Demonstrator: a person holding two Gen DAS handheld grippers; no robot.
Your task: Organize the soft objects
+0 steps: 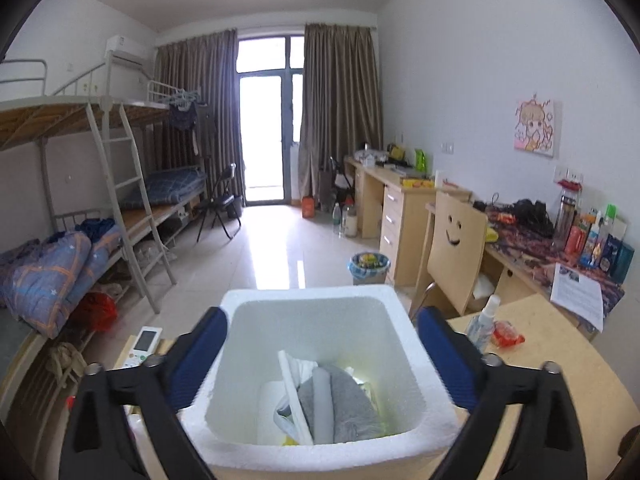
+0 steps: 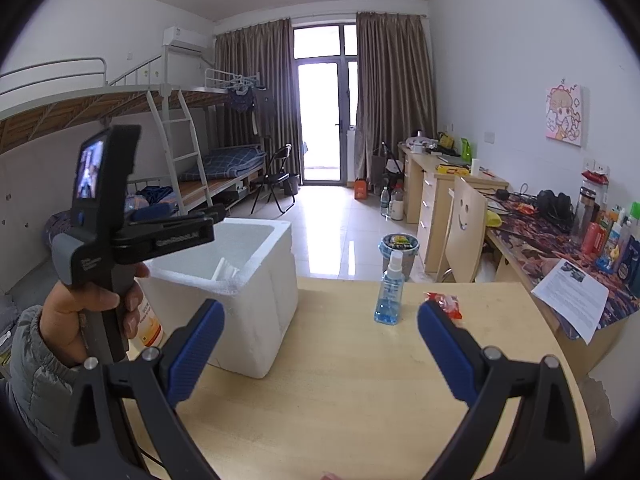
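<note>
A white foam box [image 1: 320,300] stands on the wooden table [image 2: 340,380]; it also shows in the right wrist view [image 2: 256,280]. Inside lie grey folded cloths [image 1: 340,404], a white strip [image 1: 296,396] and other soft white and yellow items. My left gripper [image 1: 320,356] is open and empty, held above the box with a finger on each side of it. In the right wrist view the left gripper's fingers [image 2: 172,232] reach over the box rim. My right gripper [image 2: 320,344] is open and empty above the bare table, right of the box.
A blue spray bottle [image 2: 390,288] and a red packet [image 2: 444,304] stand on the table beyond my right gripper. A remote [image 1: 142,346] lies left of the box. A smiley chair [image 2: 464,232], desks, a bin [image 2: 398,246] and bunk beds [image 1: 80,200] surround the table.
</note>
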